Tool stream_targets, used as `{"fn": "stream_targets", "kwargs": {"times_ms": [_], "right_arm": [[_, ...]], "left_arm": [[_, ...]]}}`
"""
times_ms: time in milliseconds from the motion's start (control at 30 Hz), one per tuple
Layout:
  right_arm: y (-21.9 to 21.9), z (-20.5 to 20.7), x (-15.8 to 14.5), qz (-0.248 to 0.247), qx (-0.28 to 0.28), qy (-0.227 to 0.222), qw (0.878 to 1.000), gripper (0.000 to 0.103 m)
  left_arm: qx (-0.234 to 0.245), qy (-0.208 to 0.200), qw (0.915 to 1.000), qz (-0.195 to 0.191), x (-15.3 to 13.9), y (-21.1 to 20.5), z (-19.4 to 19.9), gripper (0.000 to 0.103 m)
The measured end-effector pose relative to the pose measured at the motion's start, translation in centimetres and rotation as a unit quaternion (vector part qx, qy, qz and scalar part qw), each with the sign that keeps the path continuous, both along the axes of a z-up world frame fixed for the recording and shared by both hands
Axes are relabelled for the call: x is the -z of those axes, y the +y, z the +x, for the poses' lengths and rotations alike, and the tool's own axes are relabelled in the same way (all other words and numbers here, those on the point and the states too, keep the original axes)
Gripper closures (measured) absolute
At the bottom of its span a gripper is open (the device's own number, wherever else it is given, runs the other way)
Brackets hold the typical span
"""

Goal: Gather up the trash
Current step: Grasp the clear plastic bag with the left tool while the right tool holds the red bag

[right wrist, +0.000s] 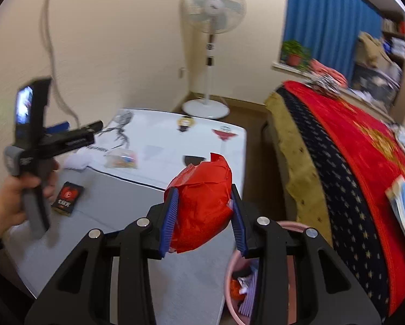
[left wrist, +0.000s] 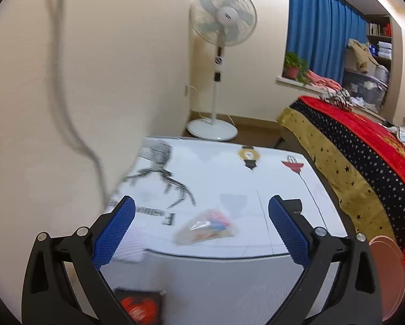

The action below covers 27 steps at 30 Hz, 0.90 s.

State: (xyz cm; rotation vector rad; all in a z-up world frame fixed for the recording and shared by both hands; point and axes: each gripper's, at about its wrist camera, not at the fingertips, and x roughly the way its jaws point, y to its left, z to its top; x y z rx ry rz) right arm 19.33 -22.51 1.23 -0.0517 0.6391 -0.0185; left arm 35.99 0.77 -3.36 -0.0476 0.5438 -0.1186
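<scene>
My right gripper (right wrist: 204, 211) is shut on a crumpled red wrapper (right wrist: 202, 203) and holds it above the table edge, next to a pink bin (right wrist: 230, 276) with trash inside. My left gripper (left wrist: 201, 211) is open above the white table (left wrist: 229, 170), over a clear plastic bag of coloured bits (left wrist: 206, 226). That bag (right wrist: 121, 159) and the left gripper (right wrist: 67, 135) also show in the right wrist view. A black and red small box (right wrist: 67, 198) lies on the grey surface; it also shows in the left wrist view (left wrist: 140, 304).
A standing fan (left wrist: 218, 62) is in the far corner. A bed with a red and starred blanket (left wrist: 359, 146) runs along the right. A white cloth (right wrist: 79, 159) lies at the table's left edge. The pink bin (left wrist: 386, 270) shows at lower right.
</scene>
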Motion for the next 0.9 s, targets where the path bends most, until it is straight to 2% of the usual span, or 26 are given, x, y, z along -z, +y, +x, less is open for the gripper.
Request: {"fn": "stream_targets", "kwargs": {"times_ms": [100, 267, 367, 467, 533, 567, 600, 633, 733, 900], "right_arm": [[-2.1, 0.1, 1.0, 0.03, 0.027, 0.005, 0.999, 0.065], [-3.2, 0.9, 2.0, 0.033, 0.027, 0.017, 0.999, 0.065], [-3.6, 1.3, 2.2, 0.041, 0.025, 0.022, 0.999, 0.065], [-3.7, 1.3, 2.5, 0.043, 0.023, 0.026, 0.998, 0.065], [-3.9, 1.4, 2.7, 0.047, 0.025, 0.029, 0.998, 0.065], [-4.0, 1.4, 2.7, 0.048, 0.026, 0.03, 0.998, 0.065], [-3.9, 1.4, 2.8, 0.049, 0.027, 0.032, 0.998, 0.065], [-3.9, 1.4, 2.9, 0.051, 0.027, 0.033, 0.998, 0.065], [-3.6, 1.6, 3.1, 0.047, 0.021, 0.034, 0.998, 0.065], [-3.3, 1.6, 3.2, 0.045, 0.02, 0.035, 0.998, 0.065]], "left_arm": [[0.01, -0.002, 0.9999, 0.005, 2.3, -0.9, 1.7, 0.008], [0.02, 0.0, 0.9997, 0.015, 5.6, -1.4, 3.2, 0.009], [0.007, 0.016, 0.9998, 0.003, 6.8, -0.7, 4.0, 0.009], [0.0, 0.035, 0.9994, -0.005, 7.8, -0.1, 4.7, 0.017], [0.009, 0.057, 0.9983, -0.009, 8.3, -0.1, 5.3, 0.036], [0.015, 0.063, 0.9978, -0.011, 8.5, -0.2, 5.4, 0.042], [0.017, 0.067, 0.9975, -0.013, 8.6, -0.2, 5.6, 0.054], [0.022, 0.072, 0.997, -0.016, 8.8, -0.2, 5.7, 0.071], [0.027, 0.07, 0.9968, -0.027, 8.8, 0.0, 5.7, 0.091], [0.037, 0.062, 0.9971, -0.024, 8.3, -0.2, 5.5, 0.098]]}}
